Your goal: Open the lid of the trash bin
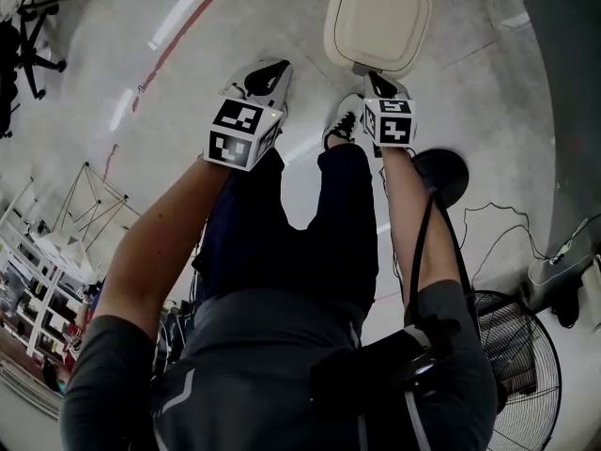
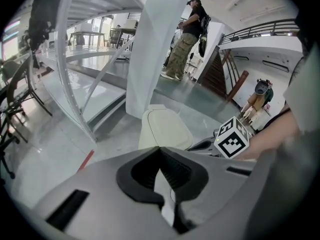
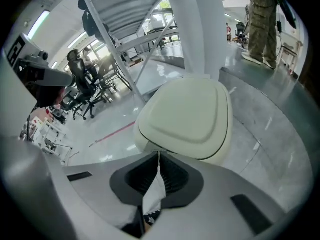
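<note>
The trash bin [image 1: 377, 19] stands on the floor ahead of my feet, cream-coloured, its rounded lid down flat. My right gripper [image 1: 380, 83] hovers just short of the bin's near edge, shut with nothing in it. In the right gripper view the lid [image 3: 187, 116] fills the middle, right beyond the closed tips of the right gripper [image 3: 159, 155]. My left gripper [image 1: 267, 73] hangs further left, apart from the bin, also shut on nothing. The left gripper view shows the bin [image 2: 162, 126] past the left gripper's [image 2: 160, 150] touching tips, and the right gripper's marker cube [image 2: 231, 137].
A floor fan [image 1: 521, 365] and a black round base [image 1: 443, 175] with cables lie at my right. A white column [image 2: 155, 49] rises behind the bin, and a person [image 2: 187, 34] stands beyond it. White racks [image 1: 56, 242] and an office chair [image 1: 28, 26] are at the left.
</note>
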